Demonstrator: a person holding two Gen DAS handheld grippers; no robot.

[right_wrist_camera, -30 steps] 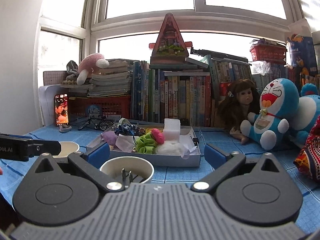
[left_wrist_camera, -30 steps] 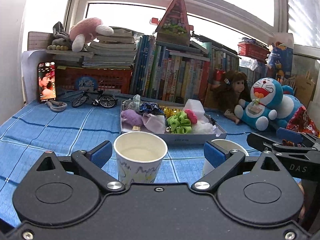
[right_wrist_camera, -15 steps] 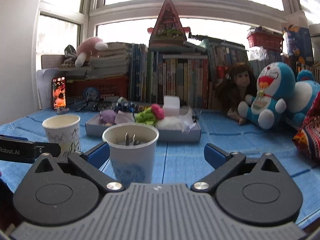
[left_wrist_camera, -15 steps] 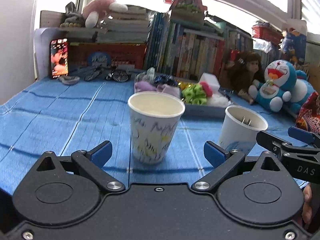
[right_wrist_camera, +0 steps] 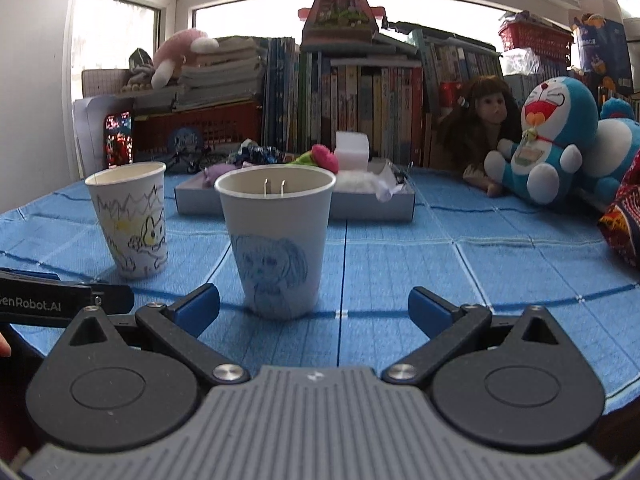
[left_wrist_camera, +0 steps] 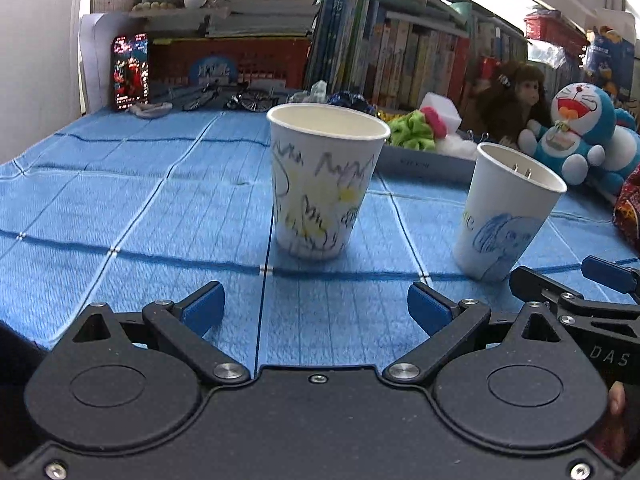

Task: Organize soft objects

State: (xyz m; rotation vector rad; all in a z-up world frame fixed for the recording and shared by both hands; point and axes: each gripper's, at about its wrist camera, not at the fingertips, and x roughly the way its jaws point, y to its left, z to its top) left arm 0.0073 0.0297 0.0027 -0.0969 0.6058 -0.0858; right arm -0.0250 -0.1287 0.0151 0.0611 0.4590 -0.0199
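The soft things lie in a shallow grey tray (right_wrist_camera: 372,205) at the far middle of the counter (right_wrist_camera: 460,272): a green scrunchie (left_wrist_camera: 410,130), a pink pom-pom (right_wrist_camera: 325,157), a white sponge block (right_wrist_camera: 352,150), a purple cloth (right_wrist_camera: 218,170) and a wad of white cotton (right_wrist_camera: 356,179). The tray stands in front of a row of upright books (right_wrist_camera: 360,112).

Nearer to me two paper cups stand upright and apart on the blue cloth. The one with yellow and black scribbles (left_wrist_camera: 322,178) is straight ahead of my left gripper (left_wrist_camera: 316,306), and I cannot see into it. The one with a blue drawn face (right_wrist_camera: 276,242) sits just ahead of my right gripper (right_wrist_camera: 314,306), slightly to the left of its middle, with two metal prongs (right_wrist_camera: 274,188) showing above the rim.

Both grippers are spread wide and hold nothing; their blue pads touch neither cup.

To the right, a Doraemon plush (right_wrist_camera: 548,140) sits beside a brown-haired doll (right_wrist_camera: 484,120). At the far left a phone (right_wrist_camera: 118,140) stands lit, with a small model bicycle (left_wrist_camera: 250,98) just to its right. A pink plush (right_wrist_camera: 180,50) lies on stacked books at the upper left.
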